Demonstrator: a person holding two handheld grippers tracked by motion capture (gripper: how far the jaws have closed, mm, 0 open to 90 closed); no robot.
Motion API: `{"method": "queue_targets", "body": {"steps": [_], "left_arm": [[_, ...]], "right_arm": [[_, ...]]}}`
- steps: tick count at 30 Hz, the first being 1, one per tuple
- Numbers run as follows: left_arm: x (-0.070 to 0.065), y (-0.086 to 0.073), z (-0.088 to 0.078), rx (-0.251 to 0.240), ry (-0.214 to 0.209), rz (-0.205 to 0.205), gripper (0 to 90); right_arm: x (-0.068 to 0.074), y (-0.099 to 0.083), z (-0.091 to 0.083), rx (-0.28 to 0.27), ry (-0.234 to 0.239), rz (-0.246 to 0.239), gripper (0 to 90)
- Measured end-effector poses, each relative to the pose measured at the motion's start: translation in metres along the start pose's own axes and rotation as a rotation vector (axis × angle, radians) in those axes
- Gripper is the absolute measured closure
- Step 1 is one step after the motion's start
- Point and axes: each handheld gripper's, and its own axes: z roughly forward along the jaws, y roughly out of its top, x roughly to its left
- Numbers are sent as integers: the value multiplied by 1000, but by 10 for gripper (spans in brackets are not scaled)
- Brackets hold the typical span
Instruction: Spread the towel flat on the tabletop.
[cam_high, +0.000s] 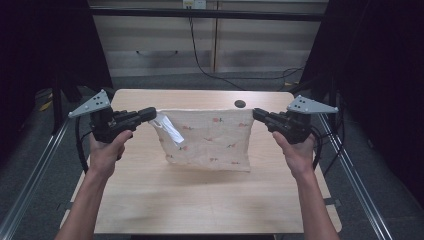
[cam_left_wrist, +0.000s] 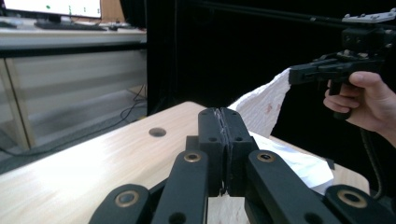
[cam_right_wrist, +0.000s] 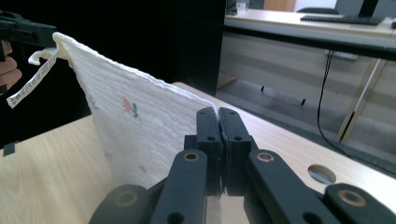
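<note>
Cloth (cam_high: 210, 137): white quilted square with small red and green printed sprigs, held up over the middle of the table (cam_high: 200, 200) by its two top corners. Top edge runs nearly straight and taut between the two tools. Lower edge hangs down toward the table top; from the high view I cannot tell whether it touches or hangs just clear. A care label (cam_right_wrist: 29, 83) dangles from the corner on the left tool's side, and that side of the cloth shows a fold or glossy patch near the corner.

Left tool (cam_high: 149, 114): jaws pressed fully together on the cloth's corner; in the left gripper view the jaws meet with only a thin seam of fabric between them. Right tool (cam_high: 256, 114): likewise closed tight on the opposite top corner, the cloth's edge running straight into the jaw line in the right gripper view. Both tools sit at about the same height, well apart, one at each side of the table.

Step in hand, as I judge it: cloth spread and lifted by its top edge, ready either for laying flat or for a first fold.

Next move calls for: both tools travelling together at equal height, keeping the top edge taut so the hanging part lands without wrinkling, with no release until the cloth rests on the table. Round hole (cam_high: 240, 104) in the far table edge lies behind the cloth; keep clear.
</note>
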Motion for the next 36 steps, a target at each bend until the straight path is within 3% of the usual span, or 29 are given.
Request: {"method": "queue_targets", "body": {"steps": [9,15,24,28,36], "left_arm": [[-18,6,-19,-43,-19,29,884],[-29,5,-30,-12,-13,45,884],[-32,-7,-30,46,1,46,884],[-21,-17,-19,92,11,6,884],[20,-32,20,180,46,-79,884]], "right_arm": [[19,11,-19,-46,17,-39,881],[36,12,-35,-57,25,-71,881],[44,2,-42,-40,6,-71,881],[38,-10,-30,0,1,-57,881],[-3,-26,17,75,-16,18,881]]}}
